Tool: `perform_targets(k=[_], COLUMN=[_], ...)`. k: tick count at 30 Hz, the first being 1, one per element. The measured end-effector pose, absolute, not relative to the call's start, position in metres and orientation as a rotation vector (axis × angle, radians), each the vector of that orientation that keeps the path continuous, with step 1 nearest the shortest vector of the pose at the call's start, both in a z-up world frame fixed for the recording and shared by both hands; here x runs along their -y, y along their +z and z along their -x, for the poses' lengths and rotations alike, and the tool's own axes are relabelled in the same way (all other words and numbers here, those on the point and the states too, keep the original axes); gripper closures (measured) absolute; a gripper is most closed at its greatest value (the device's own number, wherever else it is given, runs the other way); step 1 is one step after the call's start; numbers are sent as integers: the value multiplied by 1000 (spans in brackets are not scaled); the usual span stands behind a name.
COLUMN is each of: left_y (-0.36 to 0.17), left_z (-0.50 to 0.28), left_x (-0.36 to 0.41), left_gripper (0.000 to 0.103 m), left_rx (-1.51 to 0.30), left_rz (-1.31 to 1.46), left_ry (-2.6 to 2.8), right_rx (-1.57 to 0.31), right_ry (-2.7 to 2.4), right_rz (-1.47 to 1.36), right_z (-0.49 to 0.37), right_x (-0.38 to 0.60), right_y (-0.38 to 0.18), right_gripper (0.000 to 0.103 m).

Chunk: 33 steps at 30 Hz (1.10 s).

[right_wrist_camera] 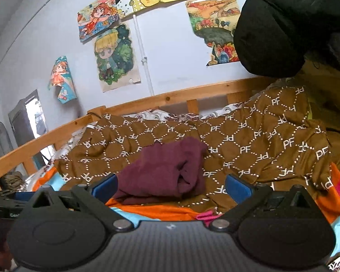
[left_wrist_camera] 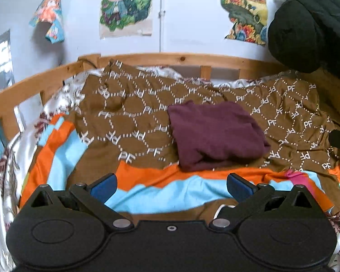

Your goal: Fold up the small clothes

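Observation:
A dark maroon garment [left_wrist_camera: 215, 133] lies folded into a thick bundle on a brown cover printed with white "PF" letters [left_wrist_camera: 133, 113]. My left gripper [left_wrist_camera: 172, 185] hovers open in front of the bundle, over the orange and light-blue sheet, with nothing between its blue pads. In the right wrist view the same maroon garment [right_wrist_camera: 167, 170] sits just beyond my right gripper [right_wrist_camera: 172, 188], which is open and empty; its near edge shows between the blue pads, whether touching them I cannot tell. The left gripper's black body [right_wrist_camera: 2, 201] shows at that view's left edge.
A wooden bed rail [left_wrist_camera: 170, 57] curves behind the bedding, with a white wall and drawings [left_wrist_camera: 124, 4] above. A black padded jacket [left_wrist_camera: 310, 27] hangs at the upper right. A pink cloth scrap [left_wrist_camera: 299, 176] lies on the orange-blue sheet [left_wrist_camera: 147, 195]. White patterned bedding [left_wrist_camera: 2, 181] bunches at left.

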<state>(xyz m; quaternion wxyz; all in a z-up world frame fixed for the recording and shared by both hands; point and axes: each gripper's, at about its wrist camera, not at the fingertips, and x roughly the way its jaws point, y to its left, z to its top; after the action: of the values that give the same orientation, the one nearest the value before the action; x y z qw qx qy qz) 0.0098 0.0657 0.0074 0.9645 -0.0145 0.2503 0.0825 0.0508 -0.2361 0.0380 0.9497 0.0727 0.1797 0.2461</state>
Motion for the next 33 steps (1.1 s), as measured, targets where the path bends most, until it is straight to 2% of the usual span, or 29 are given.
perform_targets(k=[9, 33], left_y=[-2, -2], left_z=[-19, -17], left_x=[-70, -68], left_gripper=[1, 1], left_rx=[-544, -549], left_rz=[50, 48], left_ry=[199, 205], right_rx=[-413, -420], right_ry=[497, 485], right_rz=[-127, -136], right_z=[-59, -61], right_x=[232, 236], right_y=[22, 23], right_gripper=[0, 0])
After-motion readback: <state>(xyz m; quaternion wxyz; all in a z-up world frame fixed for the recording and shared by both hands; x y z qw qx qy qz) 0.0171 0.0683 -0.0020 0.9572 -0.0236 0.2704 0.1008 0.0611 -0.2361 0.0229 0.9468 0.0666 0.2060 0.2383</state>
